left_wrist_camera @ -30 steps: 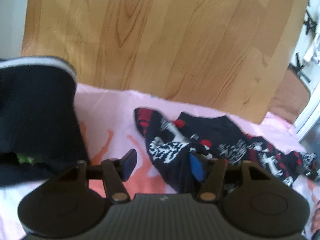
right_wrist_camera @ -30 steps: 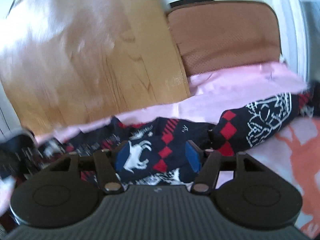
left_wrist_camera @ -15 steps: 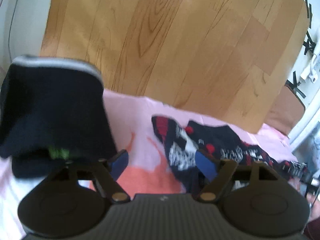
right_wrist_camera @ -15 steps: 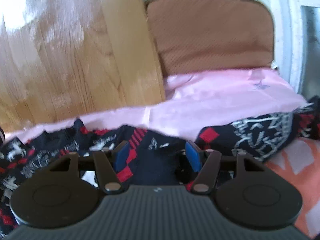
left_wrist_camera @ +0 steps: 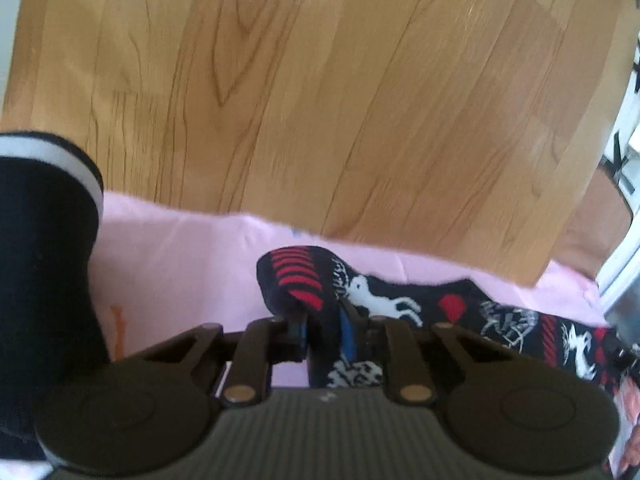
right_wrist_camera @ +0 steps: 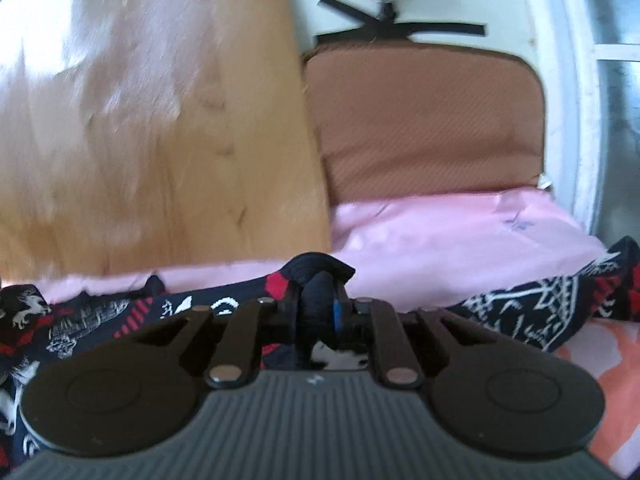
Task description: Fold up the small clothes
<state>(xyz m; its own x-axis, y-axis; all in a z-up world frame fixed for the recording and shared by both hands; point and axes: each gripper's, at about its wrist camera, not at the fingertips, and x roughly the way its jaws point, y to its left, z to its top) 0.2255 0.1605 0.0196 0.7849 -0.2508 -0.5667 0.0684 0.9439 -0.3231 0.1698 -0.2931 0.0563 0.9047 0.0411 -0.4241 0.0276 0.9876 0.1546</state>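
Left wrist view: left gripper (left_wrist_camera: 323, 330) pinches one end of the patterned sock (left_wrist_camera: 384, 304).
Right wrist view: right gripper (right_wrist_camera: 318, 312) clamps the sock's other end (right_wrist_camera: 316, 276).
Sock: stretched across pink cloth (left_wrist_camera: 180, 260), wooden floor (left_wrist_camera: 320, 100) beyond.
Progress: gripped, folding not yet done.
Writing: none legible.

I see a black patterned sock (left_wrist_camera: 384, 300) with red stripes, red diamonds and white horse figures; a second patterned sock (right_wrist_camera: 560, 308) carries white line drawings on black with red patches. The cloth (left_wrist_camera: 180, 264) under them is pale pink with coral-orange shapes. The folded dark garment (left_wrist_camera: 44, 248) is navy-black with a white band. The floor (left_wrist_camera: 320, 92) is honey-brown wood grain, the cushion (right_wrist_camera: 424, 120) tan-brown.
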